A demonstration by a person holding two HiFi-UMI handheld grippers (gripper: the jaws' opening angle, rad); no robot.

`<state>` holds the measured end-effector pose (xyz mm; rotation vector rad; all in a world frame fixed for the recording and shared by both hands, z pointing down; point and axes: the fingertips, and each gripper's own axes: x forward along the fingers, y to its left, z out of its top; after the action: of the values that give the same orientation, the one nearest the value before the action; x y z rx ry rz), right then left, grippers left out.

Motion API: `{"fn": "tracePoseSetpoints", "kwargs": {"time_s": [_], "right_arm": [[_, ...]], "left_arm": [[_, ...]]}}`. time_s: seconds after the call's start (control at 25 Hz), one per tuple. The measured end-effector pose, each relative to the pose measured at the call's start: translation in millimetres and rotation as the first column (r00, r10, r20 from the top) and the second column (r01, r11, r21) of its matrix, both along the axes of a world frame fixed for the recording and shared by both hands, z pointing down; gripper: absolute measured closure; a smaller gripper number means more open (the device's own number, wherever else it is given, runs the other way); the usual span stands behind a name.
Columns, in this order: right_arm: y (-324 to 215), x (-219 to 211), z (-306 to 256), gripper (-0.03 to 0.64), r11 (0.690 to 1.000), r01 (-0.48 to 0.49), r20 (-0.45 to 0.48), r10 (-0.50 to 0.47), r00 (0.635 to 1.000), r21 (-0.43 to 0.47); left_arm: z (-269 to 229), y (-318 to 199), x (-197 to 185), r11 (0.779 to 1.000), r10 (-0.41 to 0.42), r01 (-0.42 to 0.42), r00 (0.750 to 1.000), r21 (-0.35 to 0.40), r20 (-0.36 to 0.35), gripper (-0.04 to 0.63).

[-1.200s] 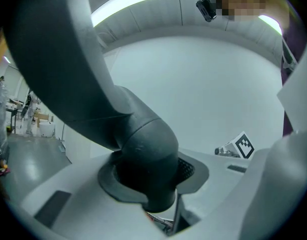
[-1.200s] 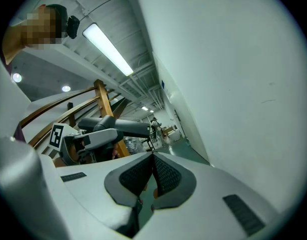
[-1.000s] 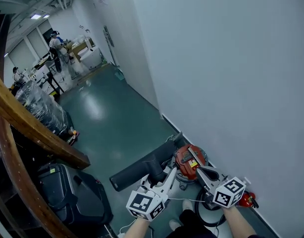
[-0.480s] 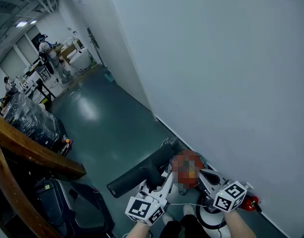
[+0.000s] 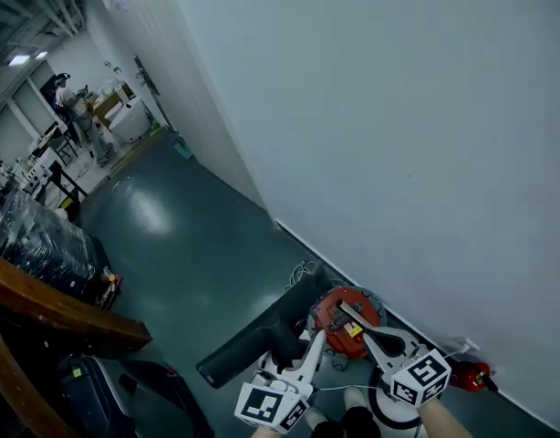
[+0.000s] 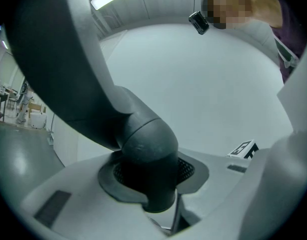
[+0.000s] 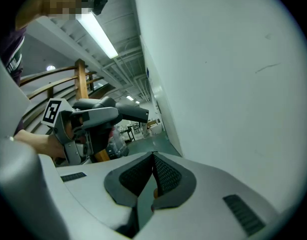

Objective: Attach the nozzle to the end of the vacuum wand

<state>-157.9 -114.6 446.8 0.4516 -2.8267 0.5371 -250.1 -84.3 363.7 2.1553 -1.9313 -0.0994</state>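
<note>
Both claws have sunk toward the floor [image 5: 189, 272]. The left claw [image 5: 303, 340] has carried the dark vacuum tube [image 5: 253, 340] down with it. The right claw [image 5: 344, 310] has dipped alongside.

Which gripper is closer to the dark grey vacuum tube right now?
Left. The left gripper has its jaws clamped on the dark grey vacuum tube; the right gripper, jaws shut and empty, is beside it, not touching.

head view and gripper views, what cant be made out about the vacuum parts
- Dark tube: in the head view its near end is hidden behind the left gripper. The left gripper view's top edge cuts off its far part.
- Nozzle: not identifiable in any view.
- Red-topped vacuum: in the head view its lower body is hidden by the right gripper and the bottom edge.
</note>
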Motion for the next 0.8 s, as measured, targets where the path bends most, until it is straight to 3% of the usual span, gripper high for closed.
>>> {"fn": "tracePoseSetpoints", "kwargs": {"time_s": [0.28, 0.8], "right_arm": [[-14.1, -1.3, 59.7, 0.600, 1.000, 0.000, -0.015, 0.000, 1.000, -0.012], [-37.4, -14.0, 172.4, 0.597, 0.997, 0.051, -0.192, -0.040, 0.981, 0.052]], "left_arm": [[62.9, -22.2, -5.4, 1.000, 0.004, -0.004, 0.999, -0.008, -0.032, 0.465], [142.4, -56.0, -7.3, 1.000, -0.003, 0.002, 0.999, -0.012, -0.054, 0.465]]}}
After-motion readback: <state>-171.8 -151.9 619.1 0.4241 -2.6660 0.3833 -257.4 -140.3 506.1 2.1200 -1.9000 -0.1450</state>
